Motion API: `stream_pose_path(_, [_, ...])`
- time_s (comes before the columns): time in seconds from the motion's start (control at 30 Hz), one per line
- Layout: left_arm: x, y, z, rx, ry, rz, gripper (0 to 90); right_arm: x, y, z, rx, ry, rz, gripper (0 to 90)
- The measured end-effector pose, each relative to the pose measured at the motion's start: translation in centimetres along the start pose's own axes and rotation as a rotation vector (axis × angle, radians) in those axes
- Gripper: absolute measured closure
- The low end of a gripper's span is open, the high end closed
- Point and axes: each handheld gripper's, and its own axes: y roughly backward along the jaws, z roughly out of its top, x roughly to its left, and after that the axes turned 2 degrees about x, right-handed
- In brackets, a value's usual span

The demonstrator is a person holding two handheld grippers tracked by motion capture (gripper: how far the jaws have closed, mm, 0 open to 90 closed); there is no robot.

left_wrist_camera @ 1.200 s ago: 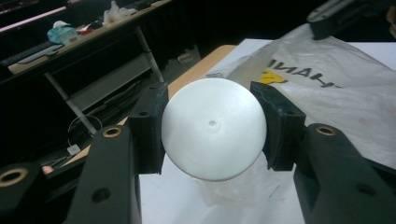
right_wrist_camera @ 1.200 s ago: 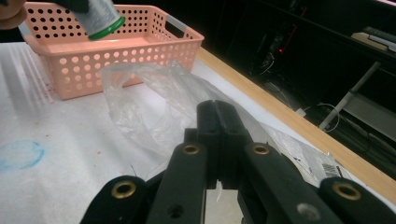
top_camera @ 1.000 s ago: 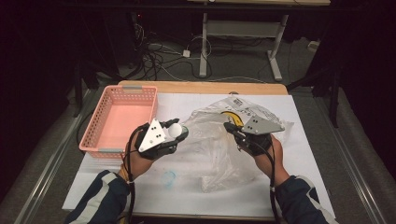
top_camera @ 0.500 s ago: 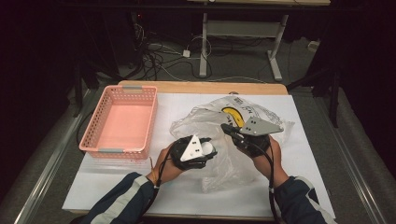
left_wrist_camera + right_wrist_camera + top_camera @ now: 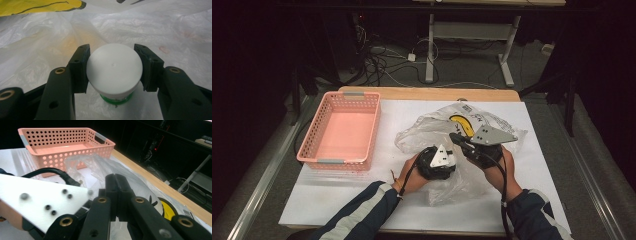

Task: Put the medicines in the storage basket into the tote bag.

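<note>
- The left gripper [image 5: 113, 68] pinches a small jar [image 5: 114, 71] by its white screw lid, one jaw on each side; a green body shows below the lid
- The jar sits inside a clear plastic bag [image 5: 432, 131] with a yellow print, lying crumpled on the white table [image 5: 402, 110]
- In the high view the left gripper [image 5: 438, 161] is low over the bag's near part
- The right gripper [image 5: 116, 195] has its jaws pressed together on a fold of the bag's film, just beside the left one
- A pink perforated basket [image 5: 341, 131] stands at the table's left, apart from the bag
</note>
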Motion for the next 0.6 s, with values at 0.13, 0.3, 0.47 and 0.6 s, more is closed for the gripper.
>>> stream_pose_path(0.13, [0.1,0.5,0.1,0.023,-0.002,0.009,46.7,-0.2,0.0,-0.1,0.000,-0.001,-0.002,90.0])
stream_pose_path(0.3, [0.3,3.4,0.1,0.018,-0.006,0.064,34.7,-0.7,0.3,-0.3,0.007,-0.006,-0.015,90.0])
stream_pose_path(0.47, [0.2,7.0,-0.2,-0.010,-0.037,0.118,34.8,-1.0,0.4,-0.4,0.011,-0.012,-0.024,89.9])
stream_pose_path(0.6, [-0.3,10.4,-0.3,-0.041,-0.100,0.190,34.7,-1.0,0.5,-0.5,0.013,-0.008,-0.016,90.0])
